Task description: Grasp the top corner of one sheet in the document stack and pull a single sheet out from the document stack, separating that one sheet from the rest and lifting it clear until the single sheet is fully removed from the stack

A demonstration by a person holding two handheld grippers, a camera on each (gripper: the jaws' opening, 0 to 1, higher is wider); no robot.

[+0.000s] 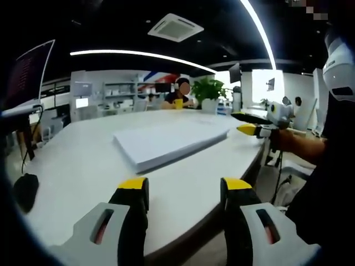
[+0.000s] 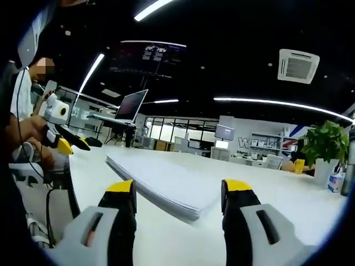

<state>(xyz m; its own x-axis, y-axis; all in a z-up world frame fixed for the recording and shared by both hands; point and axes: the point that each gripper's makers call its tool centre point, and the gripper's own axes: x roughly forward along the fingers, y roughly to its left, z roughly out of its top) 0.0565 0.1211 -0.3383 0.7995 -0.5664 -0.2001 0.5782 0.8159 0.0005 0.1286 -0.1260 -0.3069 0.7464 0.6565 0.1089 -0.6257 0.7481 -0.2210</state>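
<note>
Both claws, left [image 1: 184, 185] and right [image 2: 180, 187], gape empty above the white table [image 1: 83, 166] bearing the document stack [image 1: 166, 141].

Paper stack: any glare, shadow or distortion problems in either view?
Left gripper view: stack evenly lit, slightly soft, dark shadow under its near edge; table edge bowed by fisheye. Right gripper view: stack sheet edges readable, no glare; ceiling dark.

- A broad white worktop [image 1: 83, 166] with a rounded edge carries everything.
- The document stack [image 1: 169, 141], a thick pile of white sheets, lies flat near the worktop's middle, corner toward the edge.
- A dark object [image 1: 25, 189] rests near the left edge.
- A potted green plant [image 1: 209, 94] stands at the far end, beside a yellow cup [image 2: 299, 165].
</note>
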